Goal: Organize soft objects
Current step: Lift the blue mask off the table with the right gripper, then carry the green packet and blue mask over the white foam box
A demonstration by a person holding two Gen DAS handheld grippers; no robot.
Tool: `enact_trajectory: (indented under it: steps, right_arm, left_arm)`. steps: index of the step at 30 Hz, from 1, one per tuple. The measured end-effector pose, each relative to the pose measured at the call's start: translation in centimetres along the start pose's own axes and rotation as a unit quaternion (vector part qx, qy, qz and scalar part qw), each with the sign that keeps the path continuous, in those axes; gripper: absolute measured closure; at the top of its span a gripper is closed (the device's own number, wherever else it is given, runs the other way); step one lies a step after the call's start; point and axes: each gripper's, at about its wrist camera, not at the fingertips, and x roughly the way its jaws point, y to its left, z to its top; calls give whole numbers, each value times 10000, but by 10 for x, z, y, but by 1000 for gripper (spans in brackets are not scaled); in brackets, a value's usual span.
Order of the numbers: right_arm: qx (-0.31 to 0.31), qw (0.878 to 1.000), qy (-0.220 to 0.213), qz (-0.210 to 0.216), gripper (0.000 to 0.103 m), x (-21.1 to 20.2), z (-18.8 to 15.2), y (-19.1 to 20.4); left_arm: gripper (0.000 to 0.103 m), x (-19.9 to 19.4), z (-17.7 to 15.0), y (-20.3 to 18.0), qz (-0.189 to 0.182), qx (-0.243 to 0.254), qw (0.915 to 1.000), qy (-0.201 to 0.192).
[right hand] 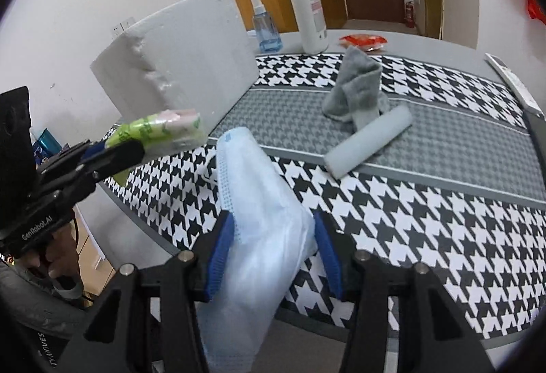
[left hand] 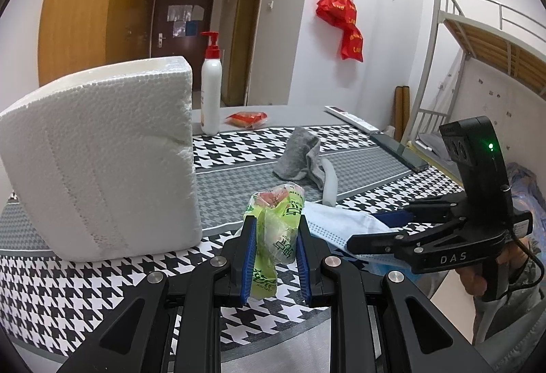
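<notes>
1. The left tongs are pinching a green tissue pack above the table.
2. The right tongs are clamping a blue face mask.
3. Beyond both, a grey cloth and foam roll are lying touching.

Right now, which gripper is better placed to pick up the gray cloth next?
Neither is free: the left gripper holds the green packet, and the right gripper holds the face mask. Probably right, since the gray cloth lies ahead on its side.
</notes>
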Motion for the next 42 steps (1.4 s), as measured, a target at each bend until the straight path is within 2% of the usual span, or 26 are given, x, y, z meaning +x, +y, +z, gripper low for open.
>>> enact_trajectory:
  steps: [1, 2, 3, 4, 7, 17, 27, 42]
  right_arm:
    - [-5, 10000, -9, 8, 50, 1, 1, 0]
    - [-1, 10000, -4, 10, 57, 1, 0, -1]
    - [-56, 10000, 52, -20, 78, 3, 0, 1]
    - [-89, 9999, 67, -51, 83, 4, 0, 1]
    - [-83, 9999, 26, -86, 89, 6, -2, 1]
    - [241, 9988, -375, -185, 89, -8, 5, -9]
    - [109, 9960, -815, -360, 89, -28, 6, -1]
    - [27, 9921, -1192, -400, 89, -50, 13, 7]
  left_arm:
    - [80, 0, 0, 0, -6, -5, 10000, 5]
    - [80, 1, 0, -1, -8, -2, 10000, 7]
    - [80, 1, 0, -1, -5, 4, 10000, 8]
    - [80, 2, 0, -1, -12, 6, 10000, 15]
    - [80, 3, 2, -1, -1, 0, 10000, 8]
    - [80, 0, 3, 2, 82, -37, 9999, -94]
    - [80, -10, 5, -1, 120, 11, 9996, -247]
    - [80, -24, 20, -6, 233, 143, 9983, -515]
